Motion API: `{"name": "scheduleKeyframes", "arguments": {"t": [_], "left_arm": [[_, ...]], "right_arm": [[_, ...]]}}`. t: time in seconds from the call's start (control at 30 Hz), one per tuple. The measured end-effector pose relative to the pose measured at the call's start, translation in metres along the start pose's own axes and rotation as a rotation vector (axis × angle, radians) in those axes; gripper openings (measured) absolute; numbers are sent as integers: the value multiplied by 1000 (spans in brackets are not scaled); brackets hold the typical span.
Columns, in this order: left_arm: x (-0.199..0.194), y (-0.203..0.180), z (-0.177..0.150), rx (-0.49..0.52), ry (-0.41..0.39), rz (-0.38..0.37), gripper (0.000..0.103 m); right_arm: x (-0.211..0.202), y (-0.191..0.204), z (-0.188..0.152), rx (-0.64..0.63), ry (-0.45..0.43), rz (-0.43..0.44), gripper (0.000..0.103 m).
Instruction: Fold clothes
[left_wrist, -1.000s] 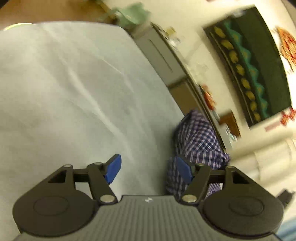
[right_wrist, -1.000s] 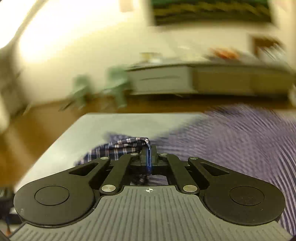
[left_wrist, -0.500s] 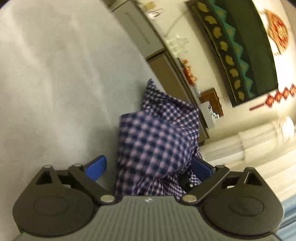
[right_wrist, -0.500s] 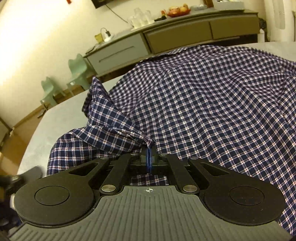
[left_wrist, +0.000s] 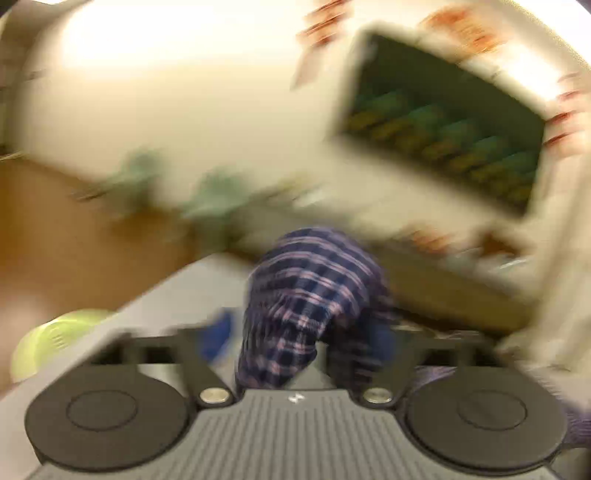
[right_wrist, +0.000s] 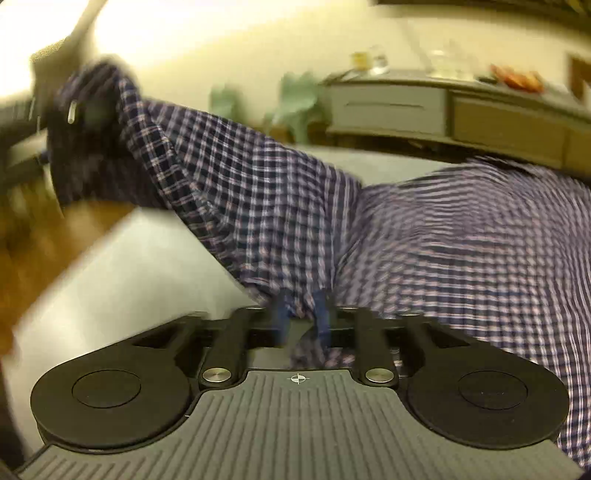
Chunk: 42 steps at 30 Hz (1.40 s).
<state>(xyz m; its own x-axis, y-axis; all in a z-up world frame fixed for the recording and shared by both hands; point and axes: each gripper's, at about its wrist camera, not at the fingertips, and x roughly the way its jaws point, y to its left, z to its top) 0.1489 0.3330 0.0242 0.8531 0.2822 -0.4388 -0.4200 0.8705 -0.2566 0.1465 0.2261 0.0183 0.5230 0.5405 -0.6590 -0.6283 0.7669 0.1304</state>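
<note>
A navy and white plaid shirt (right_wrist: 461, 240) lies spread on the pale grey table (right_wrist: 129, 277). One part of it rises in a taut band to the upper left, where it hangs over my blurred left gripper (right_wrist: 74, 110). In the left wrist view a bunch of the shirt (left_wrist: 314, 280) sits between the blue pads of my left gripper (left_wrist: 299, 336). Those jaws are closing, and a sliver of table still shows beside the left pad. My right gripper (right_wrist: 301, 317) is opening, its pads apart with a fold of the shirt's edge loose between them.
A grey and brown sideboard (right_wrist: 424, 107) runs along the far wall, with two small green chairs (right_wrist: 299, 99) beside it. Wood floor (right_wrist: 22, 258) lies past the table's left edge. A yellow-green object (left_wrist: 48, 343) sits low at the left. A dark wall hanging (left_wrist: 443, 136) is above.
The right jaws, shut on the shirt's edge before, have parted. The left gripper has swung up and rolled, lifting a bunch of the shirt off the table.
</note>
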Motion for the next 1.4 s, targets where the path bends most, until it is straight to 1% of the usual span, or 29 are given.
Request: {"name": "scheduleKeyframes", "arguments": {"t": [0.03,0.1,0.13,0.2,0.27,0.33,0.4,0.47,0.5,0.53,0.57,0.6,0.67,0.73,0.8,0.83,0.87,0.9,0.93,0.97,1.0,1.07,1.13,1.2,1.23,1.3,1.33,1.37,1.4], "left_arm": [[5,18,-4,-55,45,69,75],[18,53,-11,-173,176,22,75],[22,68,-14,-236,216,10,75],[23,91,-14,-322,250,-3,75],[21,114,-9,-415,257,6,75],[19,135,-4,-516,261,8,76],[17,156,0,-619,260,-3,76],[15,179,2,-720,245,-12,78],[10,190,2,-761,232,-6,80],[10,194,3,-787,221,16,81],[11,198,3,-810,212,37,81],[12,203,1,-819,218,44,82],[19,210,-2,-845,246,6,82],[25,214,-4,-877,264,-23,82],[26,217,-2,-883,250,-27,82],[27,219,-2,-886,242,-29,83],[27,220,-1,-887,235,-32,83],[26,222,2,-876,225,-39,83],[24,223,5,-863,215,-50,84],[21,225,6,-854,205,-57,84],[16,228,6,-853,196,-57,84],[10,240,7,-871,177,-44,84],[4,250,7,-889,158,-14,84],[-1,255,7,-888,150,13,85],[-2,255,7,-876,156,15,86],[-1,252,6,-849,176,-1,87],[0,248,6,-837,182,-9,87],[1,244,6,-816,185,-10,87],[1,240,7,-792,188,-11,88]], "right_arm": [[3,9,-3,-40,24,-6,42],[7,23,-7,-99,58,-17,45],[6,26,-8,-102,59,-21,48],[2,27,-9,-95,62,-37,50],[-1,31,-6,-98,62,-59,50],[7,40,10,-119,56,-68,50],[16,61,23,-160,45,-41,53],[27,88,32,-217,39,-3,59],[36,104,37,-256,36,23,68],[45,122,42,-298,31,53,73],[56,138,46,-330,27,77,75],[66,155,49,-354,23,95,79],[88,182,58,-378,19,126,79],[113,195,72,-327,26,150,79],[138,197,88,-239,56,170,79],[151,197,96,-199,85,171,71],[165,196,102,-163,124,166,60],[177,196,107,-137,173,170,19],[182,198,109,-139,195,182,2],[182,202,111,-155,194,197,2],[175,208,111,-185,164,205,1],[149,226,105,-283,59,217,1],[120,250,83,-445,-47,238,1],[98,276,48,-650,-118,243,3],[92,282,31,-727,-129,229,18],[87,287,1,-847,-119,177,49],[80,283,-7,-854,-108,174,49],[69,274,-8,-816,-98,184,49],[54,260,-6,-762,-97,185,52]]}}
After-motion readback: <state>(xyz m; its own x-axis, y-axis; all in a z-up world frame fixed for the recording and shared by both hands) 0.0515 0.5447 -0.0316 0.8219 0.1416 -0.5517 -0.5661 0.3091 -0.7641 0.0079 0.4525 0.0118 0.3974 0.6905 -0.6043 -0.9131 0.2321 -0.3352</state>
